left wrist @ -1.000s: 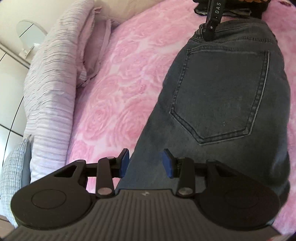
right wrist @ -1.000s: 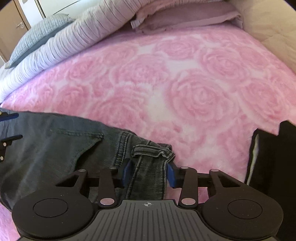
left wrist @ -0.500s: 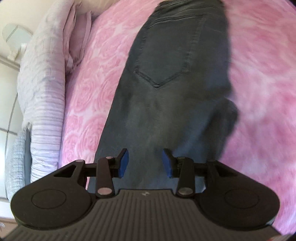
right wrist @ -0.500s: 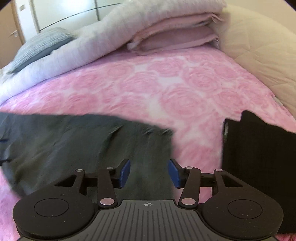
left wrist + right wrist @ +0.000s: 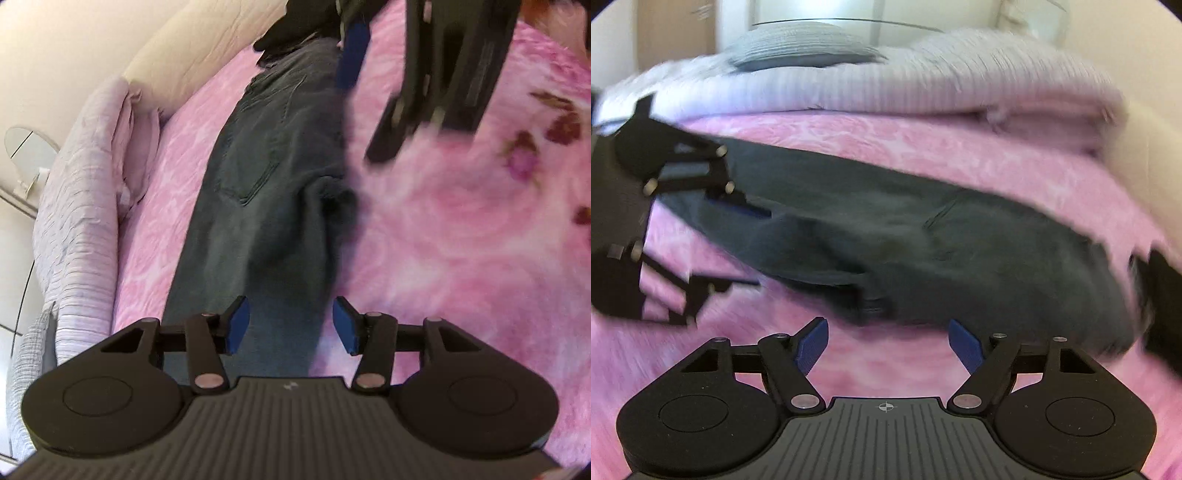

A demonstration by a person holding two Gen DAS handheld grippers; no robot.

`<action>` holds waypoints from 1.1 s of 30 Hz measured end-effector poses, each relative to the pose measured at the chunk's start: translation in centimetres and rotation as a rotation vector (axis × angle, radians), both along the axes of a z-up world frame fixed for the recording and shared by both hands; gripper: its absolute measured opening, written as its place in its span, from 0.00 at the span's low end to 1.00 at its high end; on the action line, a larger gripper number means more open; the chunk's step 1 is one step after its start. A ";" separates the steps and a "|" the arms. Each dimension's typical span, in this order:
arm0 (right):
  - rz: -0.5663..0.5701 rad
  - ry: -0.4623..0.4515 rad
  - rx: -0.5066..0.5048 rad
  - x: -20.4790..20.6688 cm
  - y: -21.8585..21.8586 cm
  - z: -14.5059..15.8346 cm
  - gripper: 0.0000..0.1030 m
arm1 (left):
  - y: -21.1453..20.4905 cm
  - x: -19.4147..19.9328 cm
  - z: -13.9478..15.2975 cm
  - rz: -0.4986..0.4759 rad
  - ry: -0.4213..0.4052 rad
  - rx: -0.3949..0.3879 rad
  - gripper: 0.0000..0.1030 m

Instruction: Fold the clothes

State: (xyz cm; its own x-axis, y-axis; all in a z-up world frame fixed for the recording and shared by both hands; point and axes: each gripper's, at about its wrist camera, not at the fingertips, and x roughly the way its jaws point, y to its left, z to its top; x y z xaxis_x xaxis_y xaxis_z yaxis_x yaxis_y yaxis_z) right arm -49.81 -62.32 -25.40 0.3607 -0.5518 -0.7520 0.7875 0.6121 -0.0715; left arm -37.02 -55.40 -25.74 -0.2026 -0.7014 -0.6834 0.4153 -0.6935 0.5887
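Note:
Dark grey jeans [image 5: 258, 192] lie stretched out, folded lengthwise, on the pink rose-patterned blanket [image 5: 461, 240]; they also show in the right wrist view [image 5: 905, 240]. My left gripper [image 5: 290, 326] is open above the leg part of the jeans and holds nothing. My right gripper [image 5: 886, 341] is open and empty over the blanket, just short of the jeans' near edge. The left gripper shows in the right wrist view [image 5: 750, 243] at the left, the right gripper in the left wrist view [image 5: 373, 66] at the top. Both views are blurred.
A folded black garment [image 5: 1160, 295] lies past the waist end of the jeans. Lilac striped bedding [image 5: 74, 229] and pillows [image 5: 812, 48] are piled along the far side of the bed. A beige quilted headboard [image 5: 192, 62] stands behind.
Both grippers have pulled back and up from the jeans. The right gripper has let go of the waistband it held a second ago and opened wider. The jeans now lie flat.

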 end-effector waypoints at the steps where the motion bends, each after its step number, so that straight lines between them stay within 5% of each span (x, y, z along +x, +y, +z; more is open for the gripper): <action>1: -0.046 -0.026 0.021 0.6 -0.2 -0.5 0.53 | 0.1 0.1 -0.1 -0.005 0.011 -0.003 0.45; 6: -0.207 -0.111 0.070 2.5 -1.5 -2.6 0.45 | -0.2 -0.3 -1.1 -0.053 0.031 -0.019 0.45; 9: -0.265 -0.162 0.109 2.3 -2.7 -3.6 0.29 | -1.0 0.0 -2.0 -0.093 0.001 -0.028 0.45; 14: -0.414 -0.313 0.175 0.8 -4.5 -4.2 0.26 | -3.2 2.4 -2.1 -0.128 -0.016 -0.001 0.46; 15: -0.447 -0.347 0.193 0.2 -4.6 -4.3 0.12 | -3.6 3.0 -2.1 -0.135 -0.020 0.011 0.46; 16: -0.479 -0.380 0.209 -0.3 -4.6 -4.3 0.09 | -3.8 3.4 -2.2 -0.146 -0.033 0.016 0.46; 24: -0.738 -0.603 0.339 -2.5 -0.9 -4.0 0.02 | -4.0 5.0 -2.5 -0.176 -0.063 0.043 0.46; 29: -0.682 -0.561 0.365 -3.0 -0.4 -3.8 0.00 | -3.6 5.1 -1.6 -0.179 -0.041 0.033 0.46; 33: -0.582 -0.443 0.297 -3.0 0.1 -2.3 0.01 | -2.2 3.6 -0.6 -0.287 0.012 0.011 0.46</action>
